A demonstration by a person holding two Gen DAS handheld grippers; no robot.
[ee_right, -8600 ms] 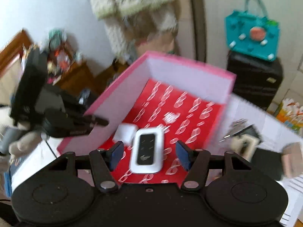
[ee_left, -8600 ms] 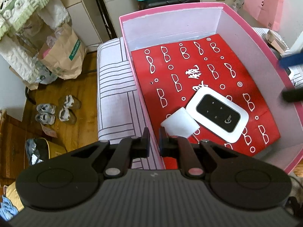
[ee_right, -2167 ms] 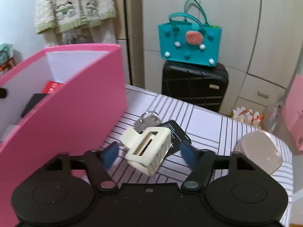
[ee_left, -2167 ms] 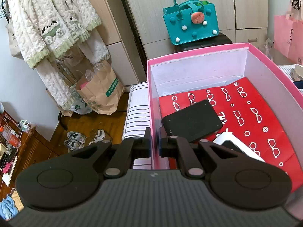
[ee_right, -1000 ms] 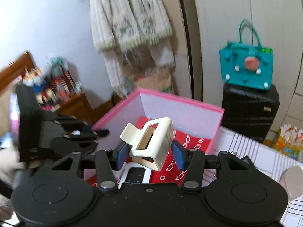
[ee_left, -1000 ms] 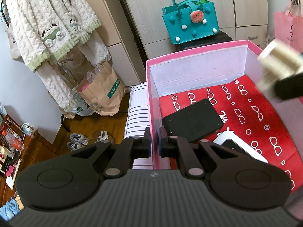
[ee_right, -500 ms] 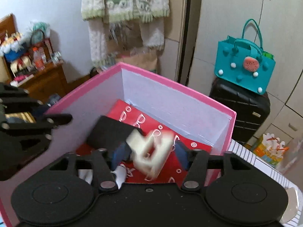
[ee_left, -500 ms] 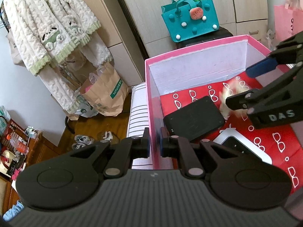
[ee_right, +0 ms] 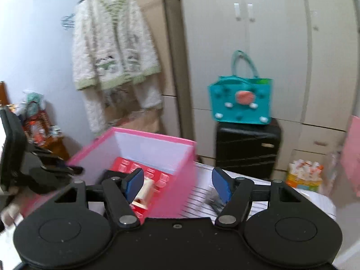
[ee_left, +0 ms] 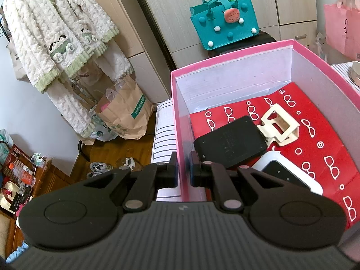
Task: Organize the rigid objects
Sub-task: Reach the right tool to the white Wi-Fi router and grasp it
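Counts, taken around the one pink box [ee_left: 234, 55]

Inside the pink box lie three loose things on one red sheet [ee_left: 324, 148]: one cream hair claw [ee_left: 280, 127], one flat black device [ee_left: 229, 144] touching the claw, and one white device with a dark face [ee_left: 290, 175] nearest the camera. Behind the box stands one teal handbag [ee_left: 221, 25] on one black suitcase [ee_right: 247, 148]. Left of the box hangs one fluffy white cardigan [ee_left: 58, 33], with one brown paper bag [ee_left: 128, 110] below it. Two hand-held grippers show: one [ee_left: 184, 168] at the box's near wall, one [ee_right: 177, 184] over its right wall.
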